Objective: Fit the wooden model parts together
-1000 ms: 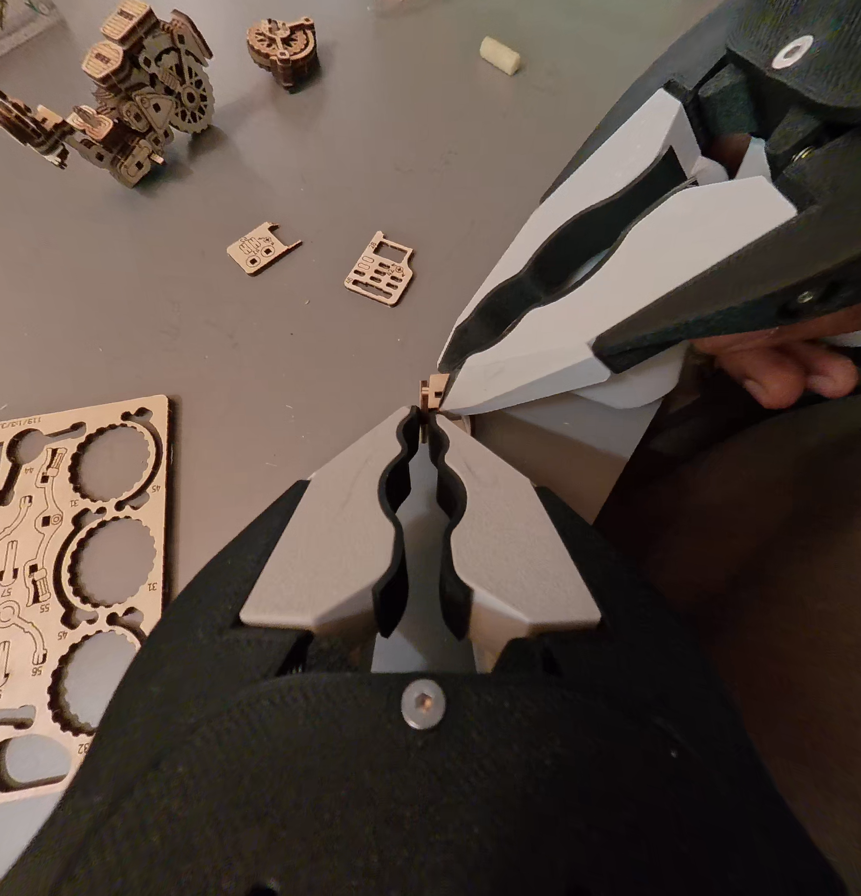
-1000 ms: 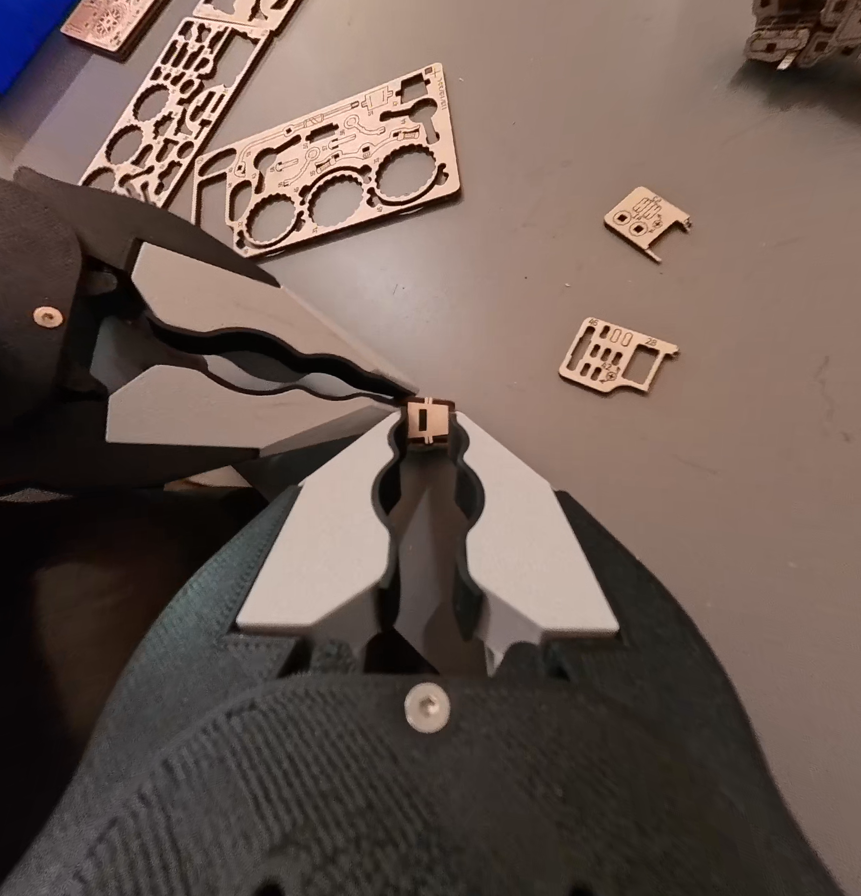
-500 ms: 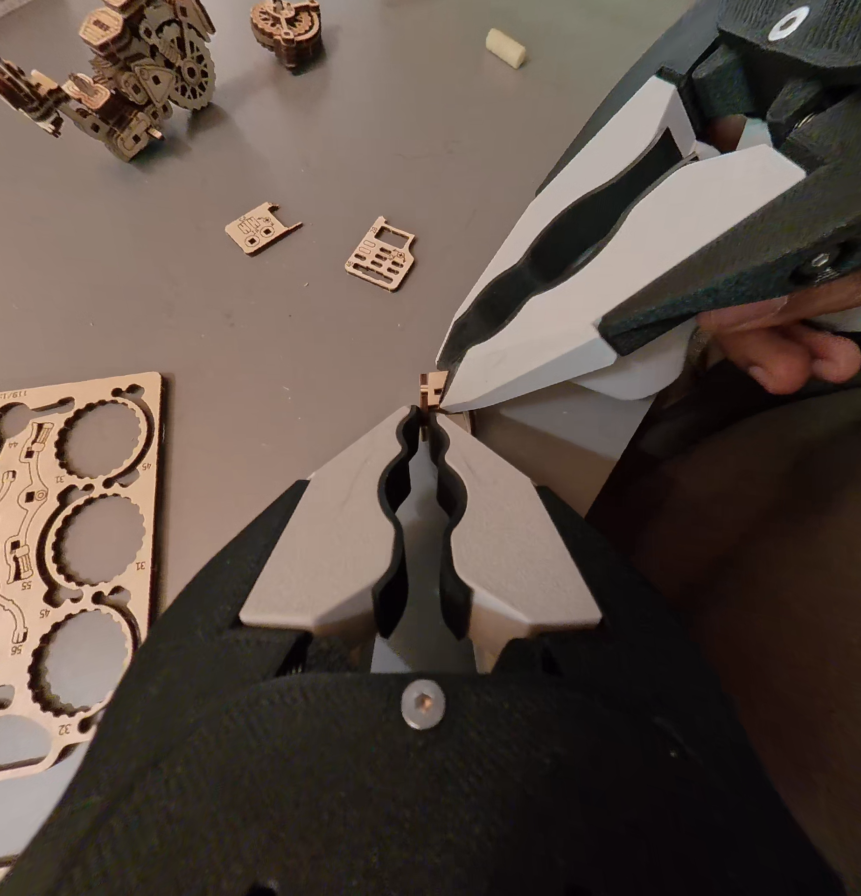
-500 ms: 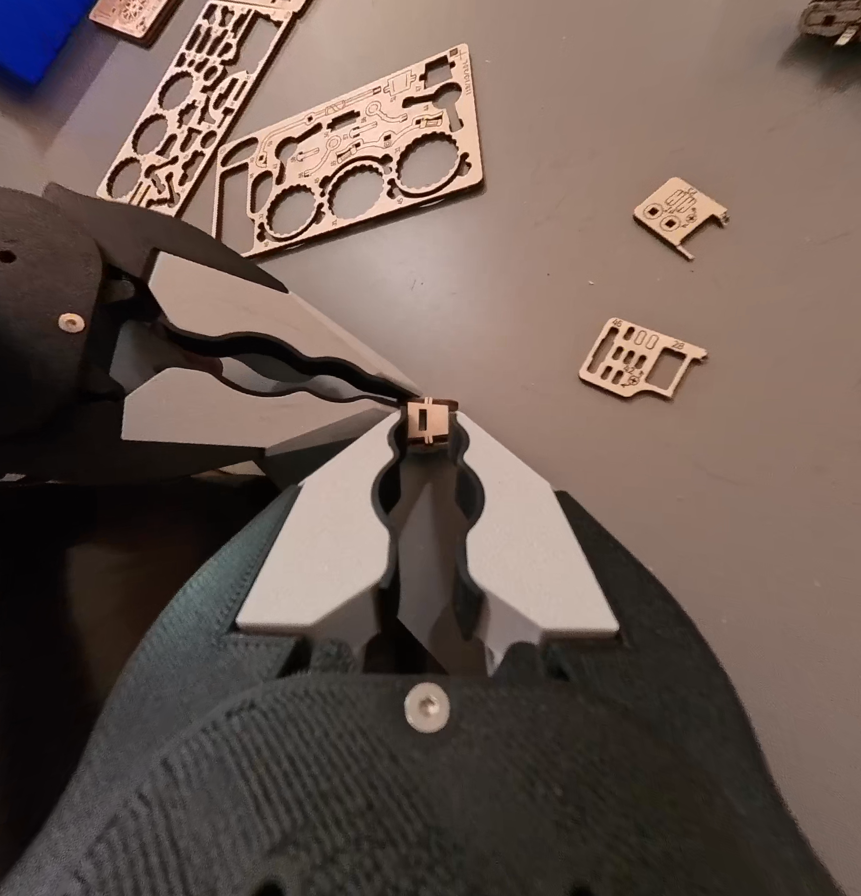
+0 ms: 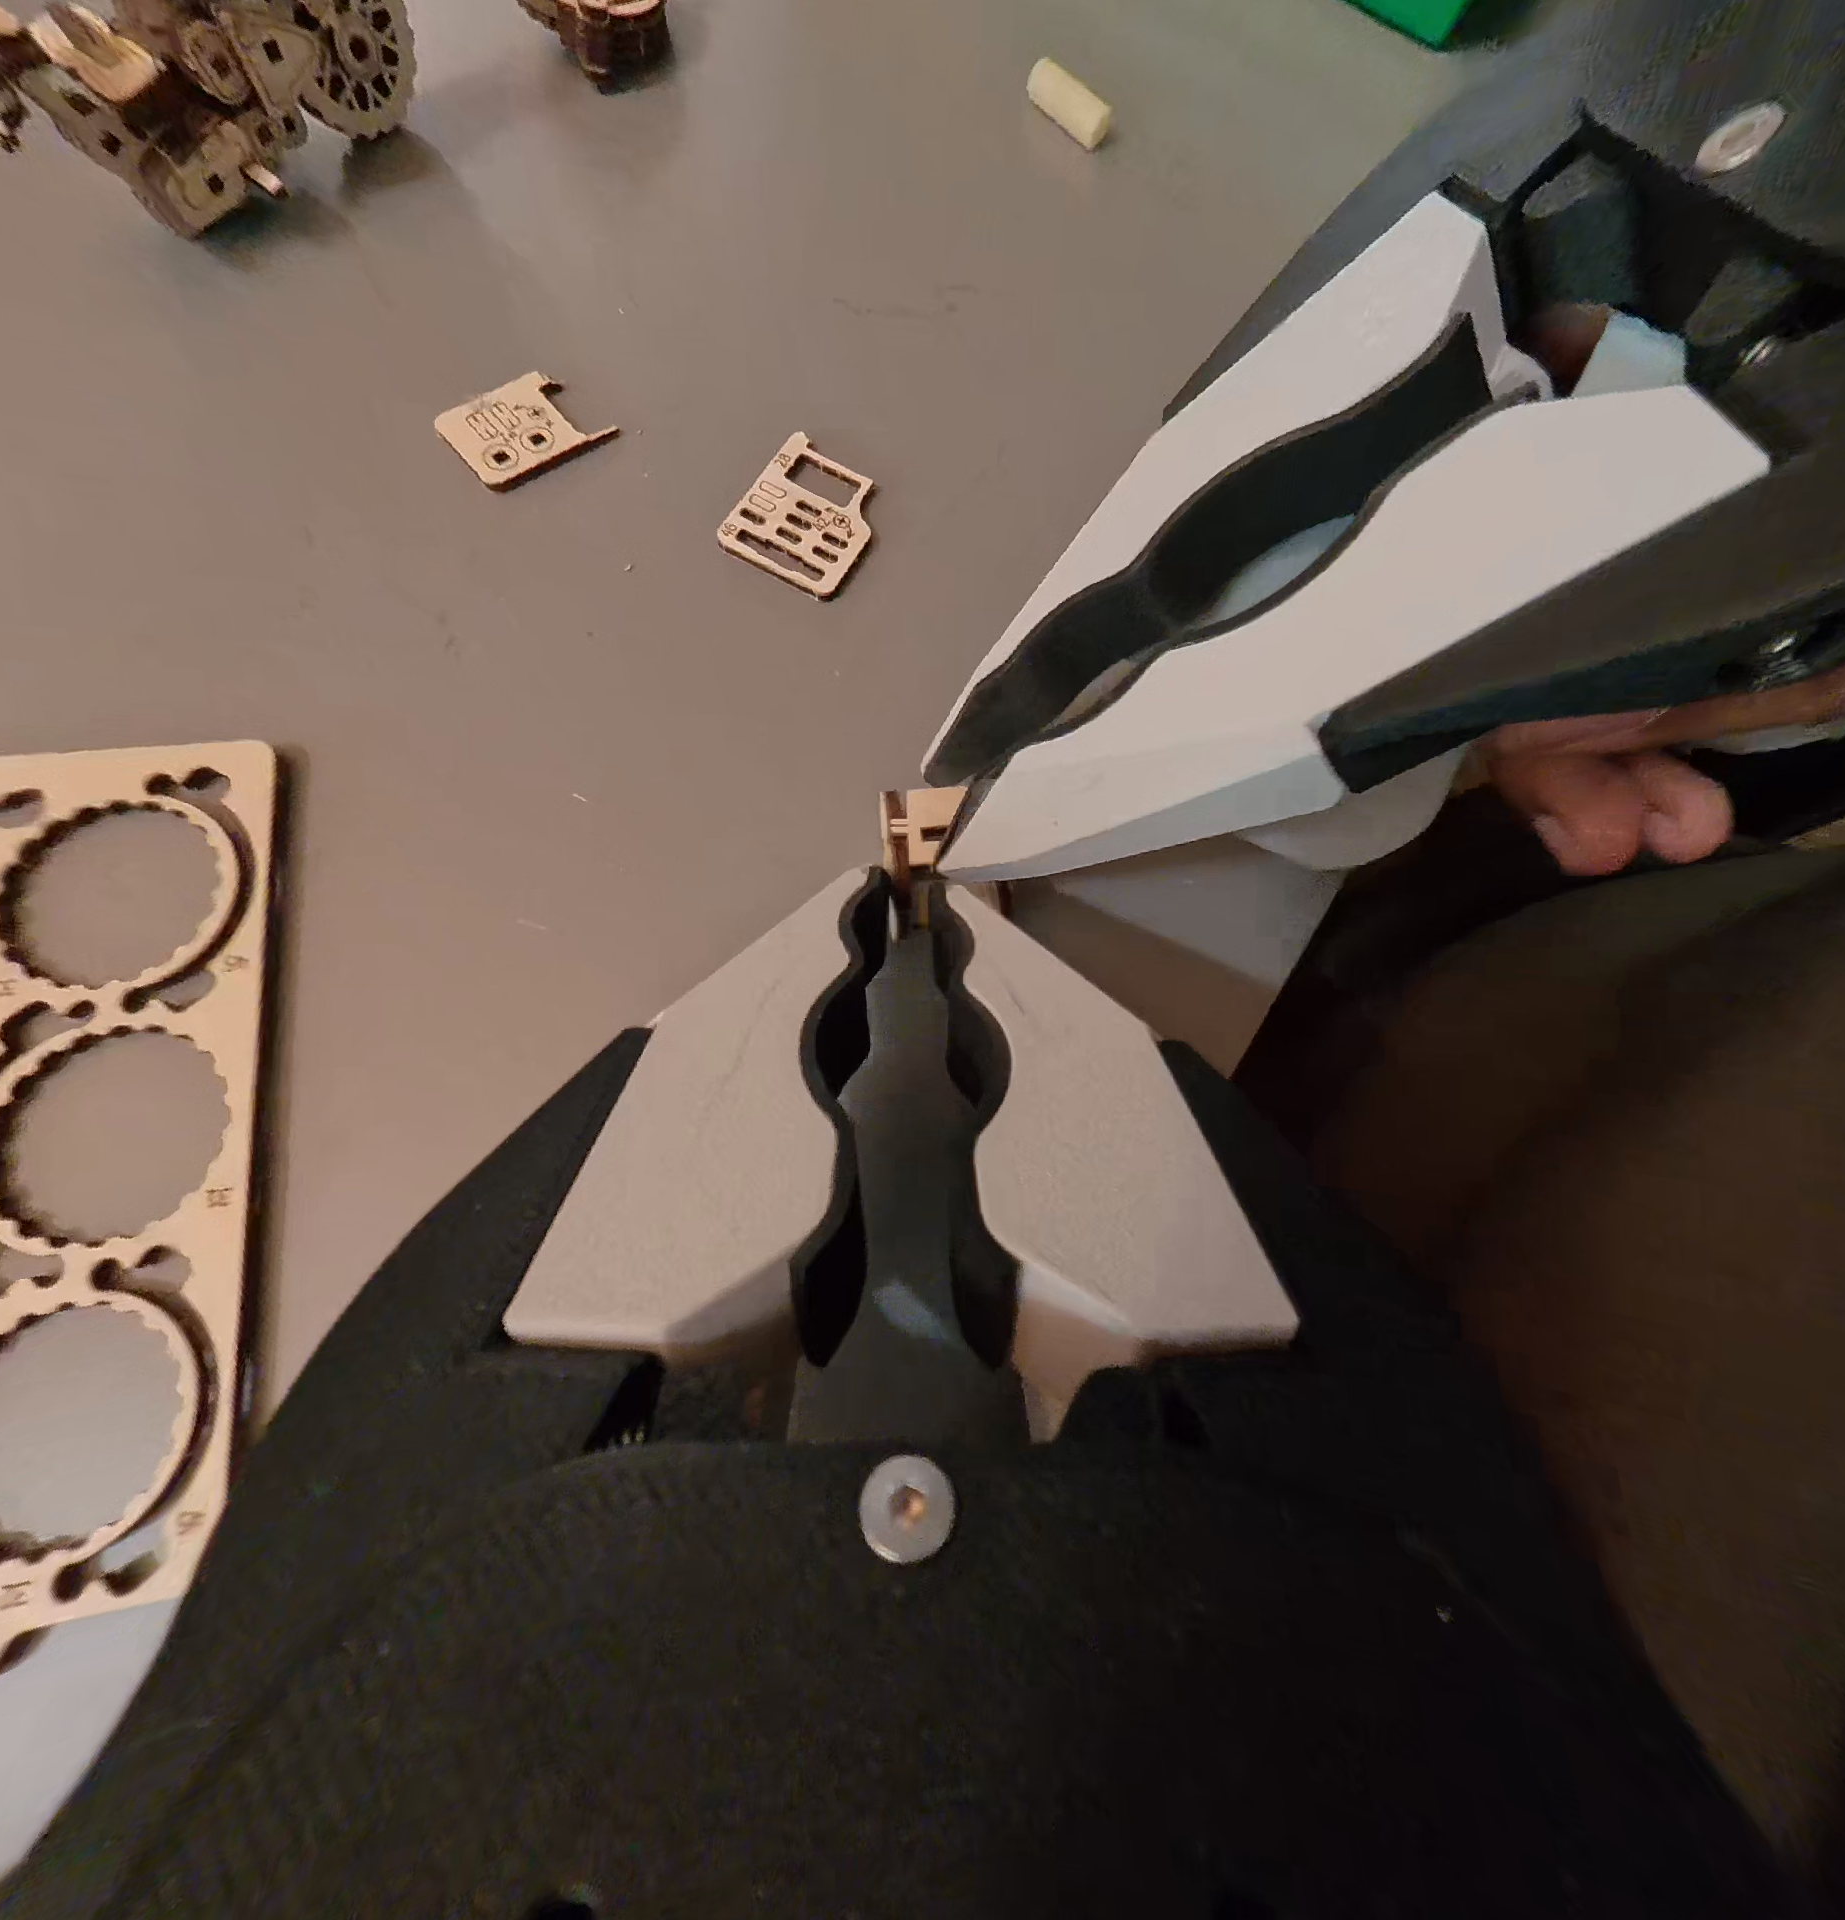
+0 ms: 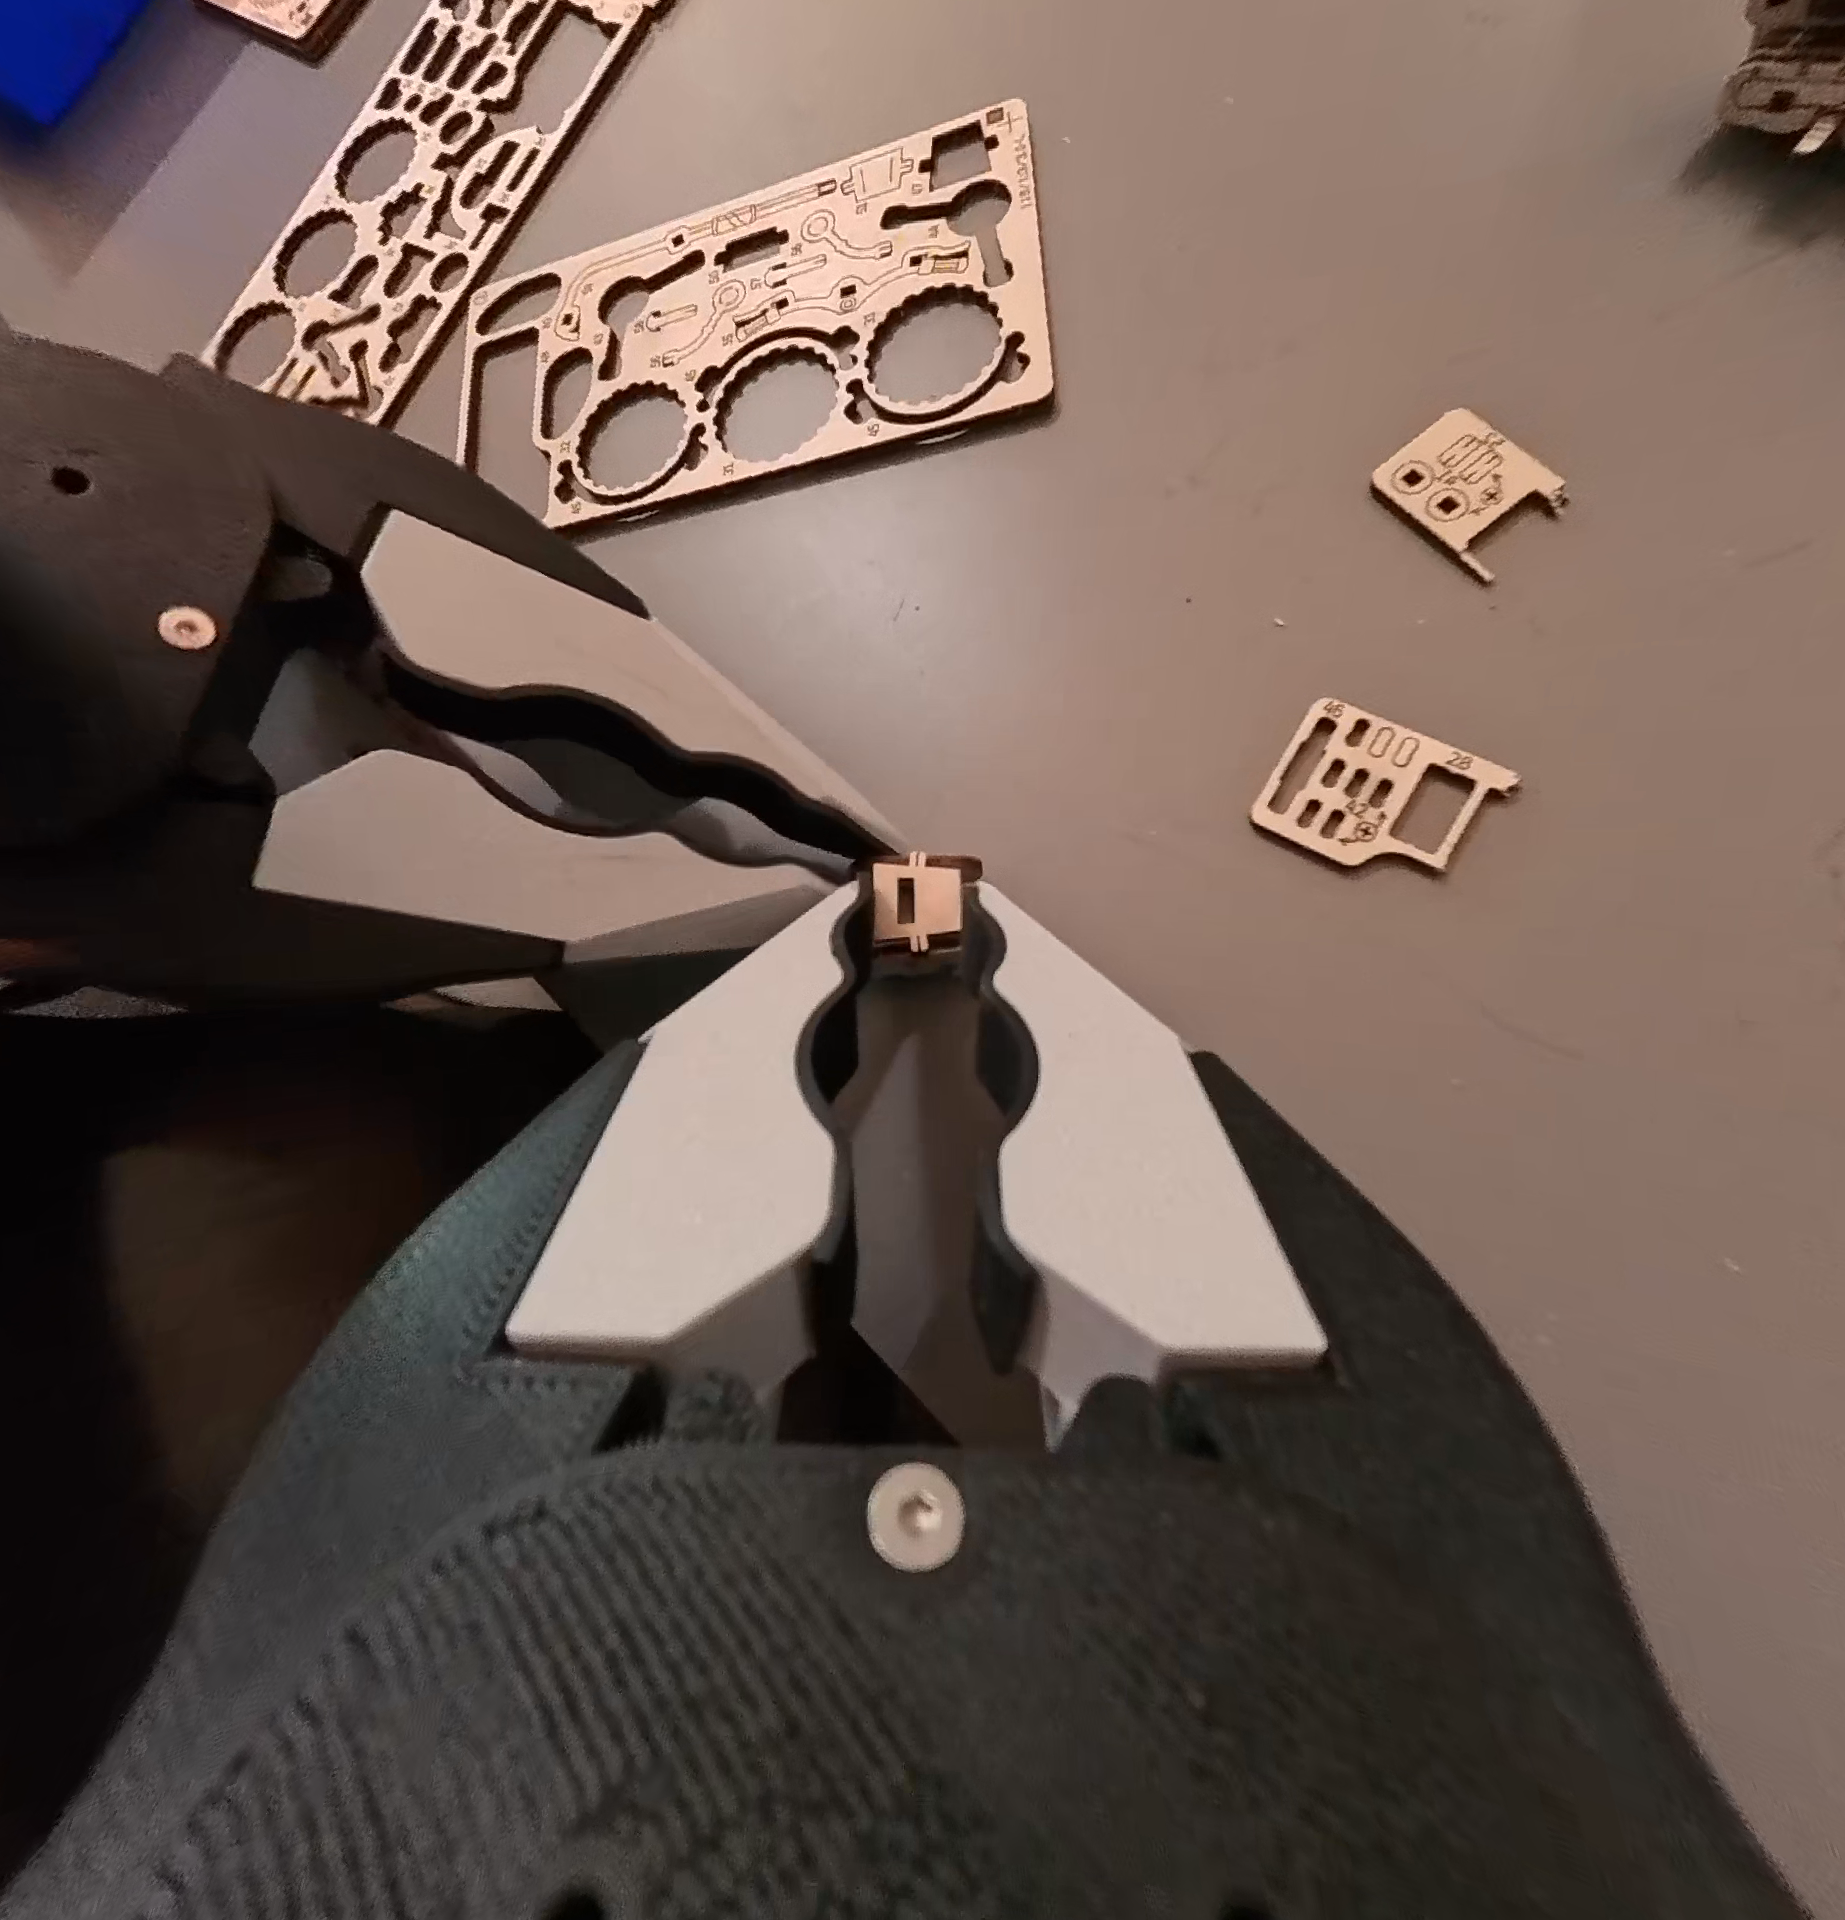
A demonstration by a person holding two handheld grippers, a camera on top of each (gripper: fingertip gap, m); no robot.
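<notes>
Wooden punched-out part sheet lies upper left in the right wrist view; at centre the left gripper, narrowed onto a thin wooden piece, meets the small wooden block clamped by the right gripper. Two loose wooden plates lie right on the grey table.

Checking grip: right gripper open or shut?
Shut on the block: right gripper tips pinch its two sides.
</notes>
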